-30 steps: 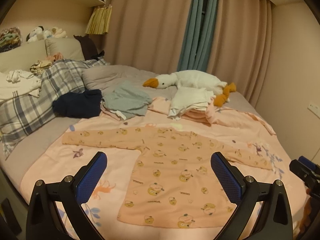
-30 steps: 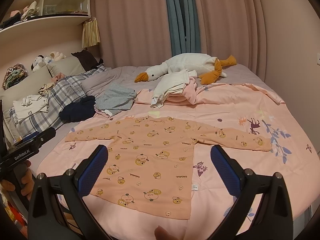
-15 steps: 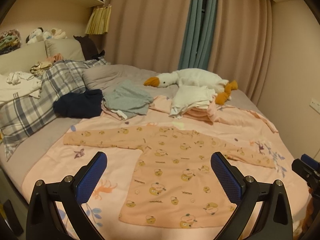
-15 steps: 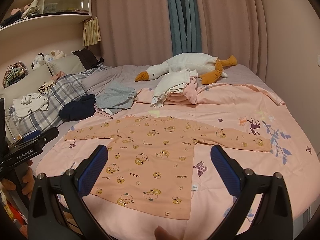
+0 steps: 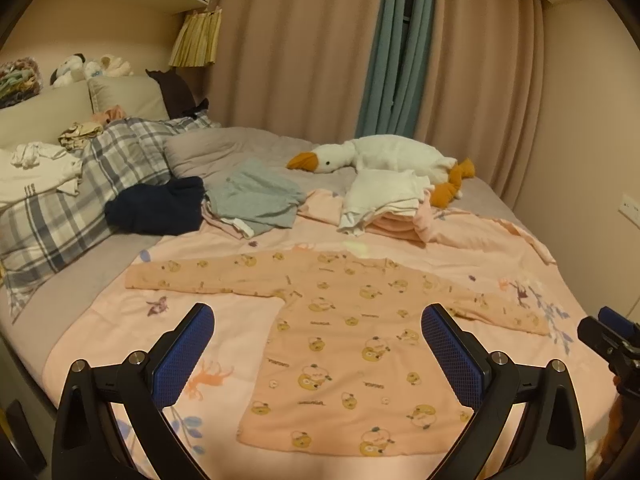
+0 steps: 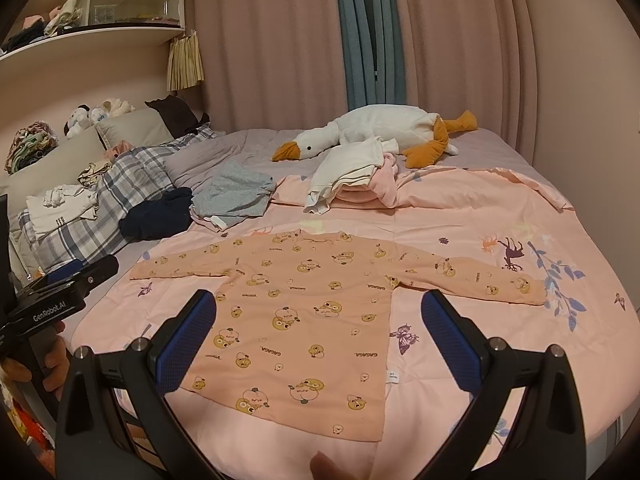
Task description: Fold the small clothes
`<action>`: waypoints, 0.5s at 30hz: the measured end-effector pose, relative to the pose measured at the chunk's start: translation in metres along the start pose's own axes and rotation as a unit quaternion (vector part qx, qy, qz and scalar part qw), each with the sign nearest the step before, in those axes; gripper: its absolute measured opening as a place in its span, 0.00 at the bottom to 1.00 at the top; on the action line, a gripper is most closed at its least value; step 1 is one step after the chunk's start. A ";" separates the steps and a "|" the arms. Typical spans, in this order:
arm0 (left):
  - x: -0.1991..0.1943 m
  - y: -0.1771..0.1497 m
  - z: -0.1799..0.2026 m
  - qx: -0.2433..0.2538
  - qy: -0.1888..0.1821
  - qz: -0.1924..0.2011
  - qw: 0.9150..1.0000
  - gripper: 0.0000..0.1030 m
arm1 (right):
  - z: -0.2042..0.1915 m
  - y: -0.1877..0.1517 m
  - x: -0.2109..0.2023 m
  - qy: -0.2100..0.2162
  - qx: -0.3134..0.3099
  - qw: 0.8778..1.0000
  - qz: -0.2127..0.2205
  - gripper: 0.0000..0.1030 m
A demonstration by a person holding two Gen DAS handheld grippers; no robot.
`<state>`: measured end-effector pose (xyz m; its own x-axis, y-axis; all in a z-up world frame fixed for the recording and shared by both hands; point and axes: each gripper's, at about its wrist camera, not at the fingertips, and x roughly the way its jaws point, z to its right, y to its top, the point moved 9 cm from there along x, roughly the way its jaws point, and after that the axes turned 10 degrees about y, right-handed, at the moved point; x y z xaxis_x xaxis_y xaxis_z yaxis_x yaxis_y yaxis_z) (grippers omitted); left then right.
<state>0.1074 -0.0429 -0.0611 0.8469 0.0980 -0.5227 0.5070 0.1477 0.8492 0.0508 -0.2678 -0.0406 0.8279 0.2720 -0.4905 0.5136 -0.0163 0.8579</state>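
left tongs (image 5: 318, 354) spread wide, empty; right tongs (image 6: 320, 342) likewise

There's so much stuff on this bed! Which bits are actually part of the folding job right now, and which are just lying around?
Part of the job:
- orange printed top, spread flat on the pink sheet
- left gripper, open
- right gripper, open

Just lying about:
- goose plush
- grey garment
- navy garment
- plaid quilt
- white and pink clothes pile
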 end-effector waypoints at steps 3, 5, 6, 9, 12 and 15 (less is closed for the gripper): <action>0.005 0.000 -0.002 -0.003 0.004 -0.005 1.000 1.00 | 0.001 -0.001 0.001 -0.003 -0.001 1.000 0.001 1.00; 0.010 0.000 -0.001 -0.005 0.005 -0.011 1.000 1.00 | 0.003 -0.001 0.003 -0.002 0.001 1.000 -0.002 1.00; 0.012 -0.001 -0.001 -0.008 0.007 -0.013 1.000 1.00 | 0.005 -0.002 0.004 -0.002 0.003 1.000 -0.002 1.00; 0.019 -0.001 -0.003 -0.012 0.024 -0.015 1.000 1.00 | 0.010 -0.003 0.006 -0.008 0.006 1.000 -0.005 1.00; 0.031 0.004 -0.001 -0.006 0.027 -0.007 1.000 1.00 | 0.018 -0.002 0.011 -0.013 0.004 1.000 -0.011 1.00; 0.059 0.015 -0.002 -0.017 0.022 0.012 1.000 1.00 | 0.038 0.004 0.026 -0.008 0.004 1.000 -0.022 1.00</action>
<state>0.1647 -0.0334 -0.0797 0.8499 0.1457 -0.5064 0.4810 0.1782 0.8584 0.0830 -0.2971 -0.0554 0.8086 0.2565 -0.5295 0.5507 -0.0128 0.8346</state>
